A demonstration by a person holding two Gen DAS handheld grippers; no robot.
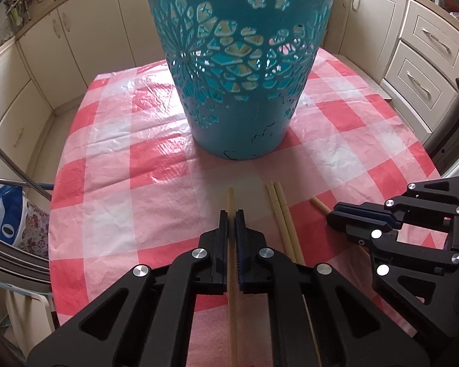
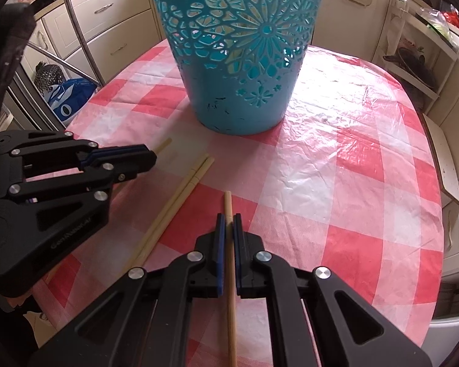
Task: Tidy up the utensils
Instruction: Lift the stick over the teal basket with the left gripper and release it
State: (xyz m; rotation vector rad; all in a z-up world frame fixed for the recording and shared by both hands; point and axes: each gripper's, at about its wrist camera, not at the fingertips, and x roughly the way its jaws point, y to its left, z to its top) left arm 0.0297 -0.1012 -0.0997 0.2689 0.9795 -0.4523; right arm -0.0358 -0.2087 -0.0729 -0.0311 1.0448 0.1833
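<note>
A tall teal cut-out basket stands upright on the checked table. In the left wrist view my left gripper is shut on a pale chopstick whose tip sticks out toward the basket. In the right wrist view my right gripper is shut on another chopstick, its tip also forward. A loose pair of chopsticks lies on the cloth between the two grippers. Each view also shows the other gripper from the side: the right gripper and the left gripper.
The red and white tablecloth covers a rounded table whose edge drops off at left and right. Cream cabinets ring the room. A blue bag and a metal chair frame stand left of the table.
</note>
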